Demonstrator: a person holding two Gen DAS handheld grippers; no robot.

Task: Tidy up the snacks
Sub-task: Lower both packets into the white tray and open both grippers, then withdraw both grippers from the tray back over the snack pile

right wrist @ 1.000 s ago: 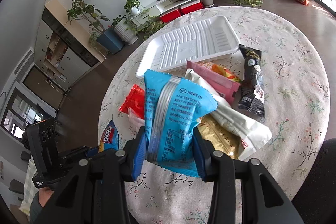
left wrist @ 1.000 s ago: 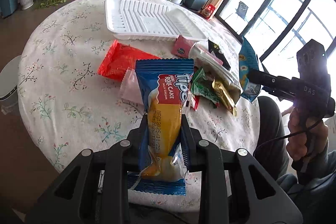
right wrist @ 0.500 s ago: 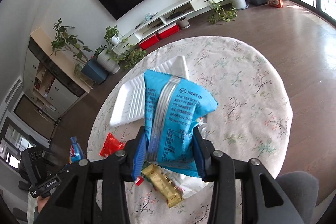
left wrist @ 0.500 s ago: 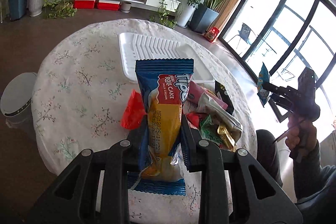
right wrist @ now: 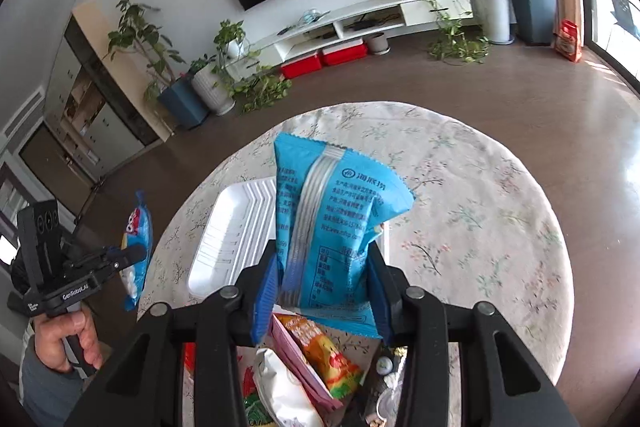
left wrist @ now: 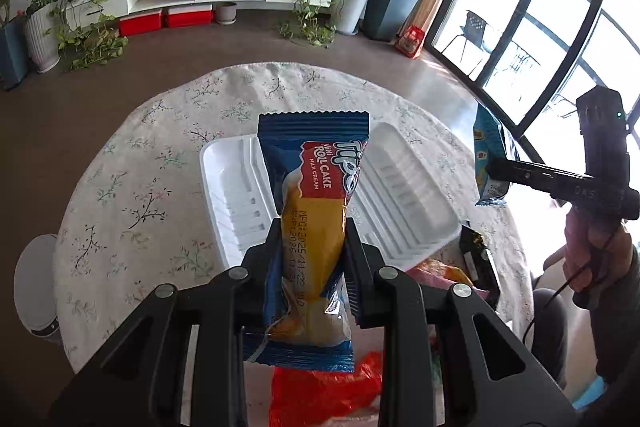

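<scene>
Two grippers are each clamped on a snack, both held above a round table [left wrist: 132,163] draped in a floral cloth. Nearest in the left wrist view, the left gripper [left wrist: 310,259] has its black jaws pressed narrow against the middle of a cake roll packet [left wrist: 312,211] — glossy blue film with crimped, saw-toothed ends and a yellow-and-red printed face. Under it, at the near edge of the table, lies a crumpled red wrapper [left wrist: 324,391].

The right gripper [right wrist: 324,279] pinches a puffy light-blue pouch [right wrist: 332,223], its silvery back seam facing the camera and its top corner folded to a point. Below those jaws sits a loose heap of snacks at the near edge: a pink packet [right wrist: 304,367], an orange-and-yellow one [right wrist: 328,355] and a white crinkled bag [right wrist: 284,391].

Beyond both held snacks, toward the table's middle, rests a white tray [left wrist: 404,187] — a shallow rectangle with rounded corners and a ribbed floor.
</scene>
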